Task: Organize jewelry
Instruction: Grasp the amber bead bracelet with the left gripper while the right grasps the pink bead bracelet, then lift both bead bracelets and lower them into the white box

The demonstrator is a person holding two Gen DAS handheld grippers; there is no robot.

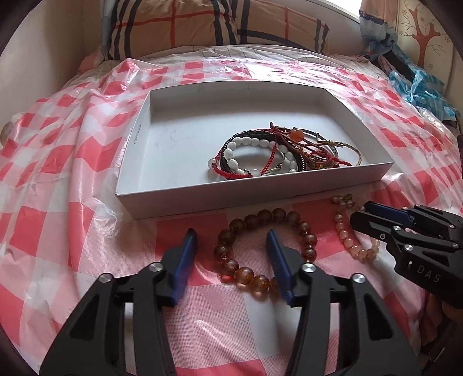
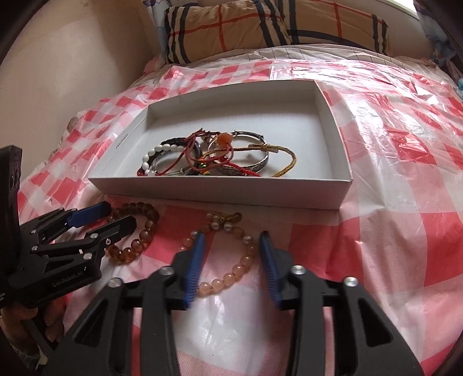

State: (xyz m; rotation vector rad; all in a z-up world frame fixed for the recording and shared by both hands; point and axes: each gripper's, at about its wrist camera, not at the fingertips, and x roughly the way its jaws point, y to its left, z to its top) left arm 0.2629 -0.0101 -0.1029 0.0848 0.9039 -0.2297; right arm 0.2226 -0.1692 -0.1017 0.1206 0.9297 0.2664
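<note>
A bed covered with a red-and-white checked plastic sheet [image 1: 72, 173] carries everything here, with a plaid pillow [image 1: 202, 23] at its far end. On the middle of the sheet sits a shallow white box [image 1: 202, 196], and toward its right half lies a tangled heap of bracelets [image 1: 277, 153]: white beads, red cords, a metal bangle.

Two strands remain outside, on the sheet just beside the near wall of the box. The amber bead bracelet [image 1: 231, 264] lies in front of the box's middle; the left gripper [image 1: 231, 240] has its jaws partly open, one blue finger outside the loop on the left and the other inside the ring, so the left arc of beads sits between them, not yet pinched. The paler pink bead bracelet [image 2: 231, 272] lies nearer the box's near right corner; the right gripper [image 2: 231, 240] stands narrower, its left finger touching or overlapping the strand while the right side of the loop runs between the fingers. Whether the pads press the beads I cannot tell.

The risks, as I judge them: round beads may roll out of a closing pinch, the slick sheet may bunch or get caught with the strand, and a dangling loop could snag on the box wall or knot into the heap.
</note>
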